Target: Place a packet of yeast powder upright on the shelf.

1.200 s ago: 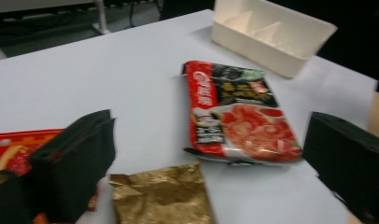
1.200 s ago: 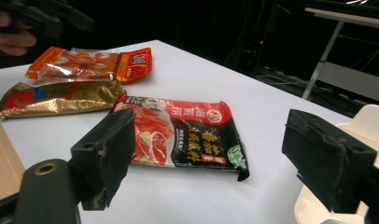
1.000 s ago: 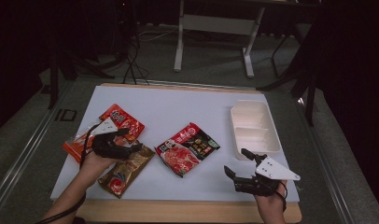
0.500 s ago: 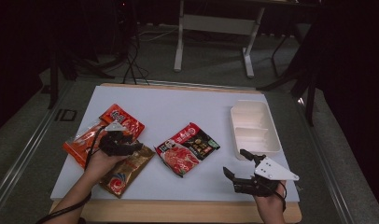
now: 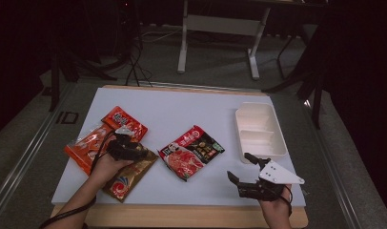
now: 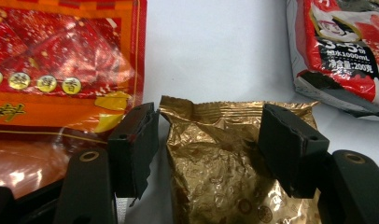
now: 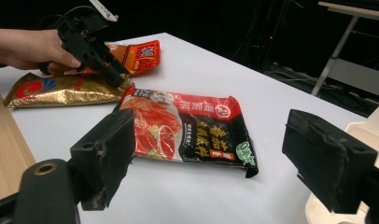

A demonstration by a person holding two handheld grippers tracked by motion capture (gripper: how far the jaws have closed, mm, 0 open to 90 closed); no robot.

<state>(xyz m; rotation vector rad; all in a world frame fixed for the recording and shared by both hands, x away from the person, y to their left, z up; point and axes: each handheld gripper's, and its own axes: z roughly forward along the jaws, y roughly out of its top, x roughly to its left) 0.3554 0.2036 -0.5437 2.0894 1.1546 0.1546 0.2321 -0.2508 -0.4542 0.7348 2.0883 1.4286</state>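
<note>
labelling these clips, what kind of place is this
Probably a lab or studio set up for recording: a white board on a lone table, dark surroundings, floor cables, and a person working handheld grippers over food packets.

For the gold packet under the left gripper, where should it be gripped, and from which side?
Probably the crimped top seam of the gold packet, approached from above. It lies flat, and that end is flat and thin, already between the open jaws of the left gripper; the packet's middle bulges more.

Crinkled glossy gold foil packet (image 6: pixel 220 158)
</note>
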